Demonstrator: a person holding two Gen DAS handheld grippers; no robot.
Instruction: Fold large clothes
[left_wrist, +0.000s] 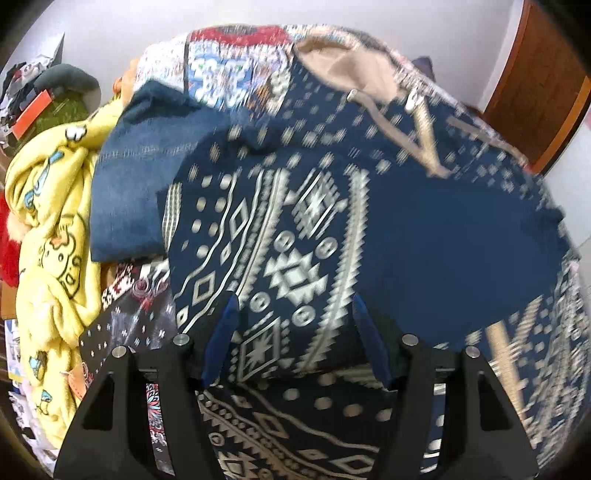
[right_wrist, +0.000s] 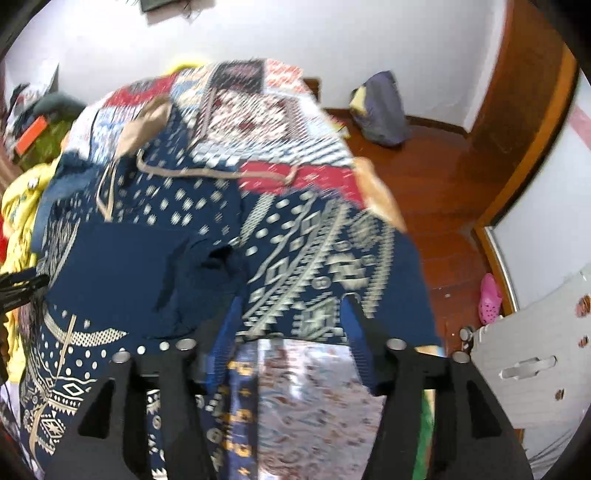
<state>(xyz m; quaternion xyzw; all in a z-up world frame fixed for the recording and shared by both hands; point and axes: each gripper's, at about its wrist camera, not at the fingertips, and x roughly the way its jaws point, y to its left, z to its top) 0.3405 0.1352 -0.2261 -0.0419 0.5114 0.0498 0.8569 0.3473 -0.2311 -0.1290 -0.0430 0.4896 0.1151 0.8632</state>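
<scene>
Navy patterned hoodie (left_wrist: 295, 221) lies between both wide-open tongs (left_wrist: 293, 317) (right_wrist: 291, 317), ungripped.

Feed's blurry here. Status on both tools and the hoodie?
Left tool open, right tool open, both over the navy patterned hoodie. Sleeves folded in. Yellow blanket alongside, not obstructing.

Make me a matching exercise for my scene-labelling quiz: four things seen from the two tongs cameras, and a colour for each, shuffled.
Things:
1. hoodie
2. fleece blanket
3. clog shoe
4. hoodie drawstring

Colours:
A. pink
B. beige
C. navy with white pattern
D. yellow with cartoon prints

Pairs: 1-C, 2-D, 3-A, 4-B

Both the left tongs and right tongs are open over the hoodie.
</scene>
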